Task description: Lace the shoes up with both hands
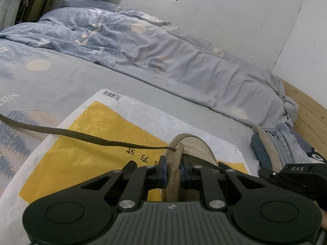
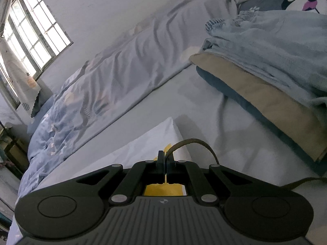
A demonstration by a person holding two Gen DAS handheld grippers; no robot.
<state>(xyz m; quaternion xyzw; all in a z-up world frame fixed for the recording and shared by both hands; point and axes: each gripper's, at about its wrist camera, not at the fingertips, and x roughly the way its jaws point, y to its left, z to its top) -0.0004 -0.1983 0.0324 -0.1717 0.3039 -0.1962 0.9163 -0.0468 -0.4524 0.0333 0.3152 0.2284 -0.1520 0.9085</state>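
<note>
1 shoe (image 1: 196, 149), clamped by L hand-held gripper (image 1: 173, 169); R hand-held gripper (image 2: 166, 164) pinches 1 lace (image 2: 196, 143).

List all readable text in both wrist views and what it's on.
"DAS": white letters on the right gripper body, seen at the right edge of the left wrist view.
"sim...": partial word printed on the bed sheet, cut off at the left edge.
Script word on the duvet: too distorted to read.
Black Chinese characters on the yellow bag: partly hidden, not readable.
Barcode on the bag's white edge: digits too small.
Right wrist view: none.
</note>
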